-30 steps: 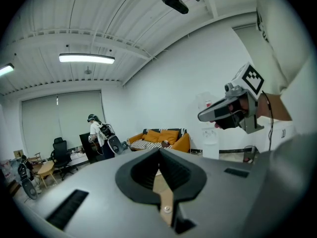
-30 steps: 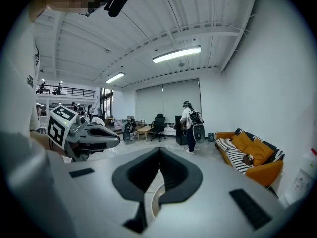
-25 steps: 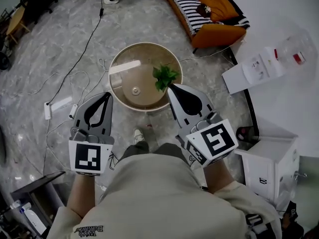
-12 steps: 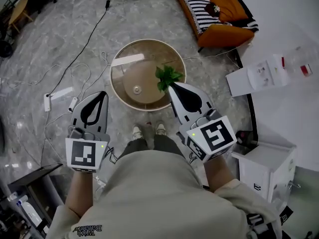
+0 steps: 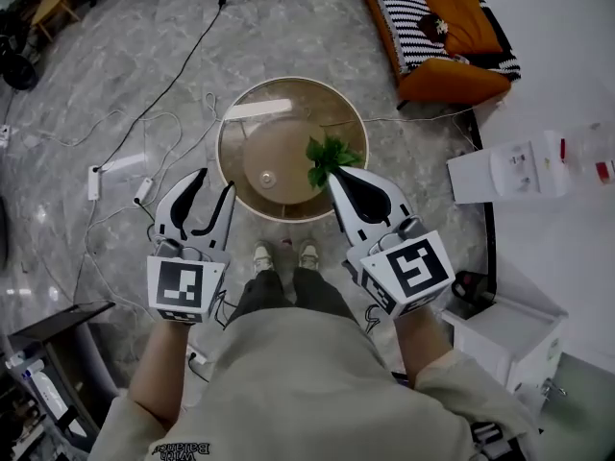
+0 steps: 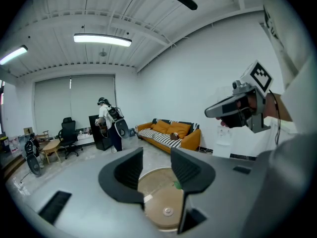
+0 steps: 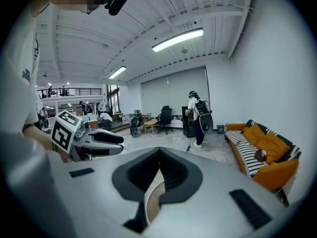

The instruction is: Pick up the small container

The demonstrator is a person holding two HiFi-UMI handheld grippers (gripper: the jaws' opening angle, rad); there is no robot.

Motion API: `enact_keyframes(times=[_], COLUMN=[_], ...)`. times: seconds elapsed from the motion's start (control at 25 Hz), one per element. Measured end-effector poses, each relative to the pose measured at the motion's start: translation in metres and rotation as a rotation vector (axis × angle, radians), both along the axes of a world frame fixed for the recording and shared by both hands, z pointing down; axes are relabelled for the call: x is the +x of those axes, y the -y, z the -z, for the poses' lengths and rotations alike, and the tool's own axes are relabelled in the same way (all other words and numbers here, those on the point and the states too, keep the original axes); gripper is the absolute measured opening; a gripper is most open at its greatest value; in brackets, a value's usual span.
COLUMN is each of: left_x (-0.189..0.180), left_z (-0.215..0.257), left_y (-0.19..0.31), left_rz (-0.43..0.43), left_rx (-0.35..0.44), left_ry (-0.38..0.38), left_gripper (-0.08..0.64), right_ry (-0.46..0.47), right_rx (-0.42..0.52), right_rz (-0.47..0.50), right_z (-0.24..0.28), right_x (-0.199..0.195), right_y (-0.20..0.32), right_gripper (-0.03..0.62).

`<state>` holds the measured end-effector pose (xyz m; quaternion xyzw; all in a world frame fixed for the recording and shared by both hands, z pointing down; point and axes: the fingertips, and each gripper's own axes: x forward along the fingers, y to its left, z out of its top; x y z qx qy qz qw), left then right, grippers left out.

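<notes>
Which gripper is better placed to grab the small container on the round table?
Left, likely. The left gripper has just been opening, nothing between its jaws, and the small container lines up with their gap. The right gripper is shut and points toward the plant.

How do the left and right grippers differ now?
The left gripper has its jaws apart, having just been opening; the right gripper has them together. In the head view the right gripper's tip overlaps the plant, while the left gripper sits over floor beside the table. Both are empty.
</notes>
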<state>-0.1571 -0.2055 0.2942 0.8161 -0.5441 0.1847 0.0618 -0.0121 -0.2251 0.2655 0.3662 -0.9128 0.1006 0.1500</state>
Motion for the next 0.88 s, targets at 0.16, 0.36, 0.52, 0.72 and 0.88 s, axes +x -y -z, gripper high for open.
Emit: enact_keyframes(times=[0.16,0.36,0.52,0.72,0.88], left_x=[0.006,0.016,0.014,0.018,0.022], left_z=[-0.014,-0.053,-0.108,-0.189,-0.263], left_y=[0.025,0.054,0.077,0.09,0.096], left_rz=[-0.024,-0.061,-0.062,-0.084,-0.09], left_rx=[0.052,0.082,0.033,-0.01,-0.089], left_ry=[-0.012,0.01,-0.019,0.006,0.023], left_gripper=[0.262,0.329,0.346,0.357,0.359], right_ry=[0.029,0.054,0.058,0.045,0.015], right_rx=[-0.006,-0.019,-0.046,-0.078,-0.109], right_rz=[0.008,0.011,0.015,0.023,0.028], right_z=[-0.018,-0.053,-0.092,-0.153,-0.203], right_x=[-0.007,-0.012,-0.017,-0.021,-0.023], right_y=[0.021,0.045,0.06,0.07,0.076], right_gripper=[-0.003,-0.003,-0.003,-0.003,-0.003])
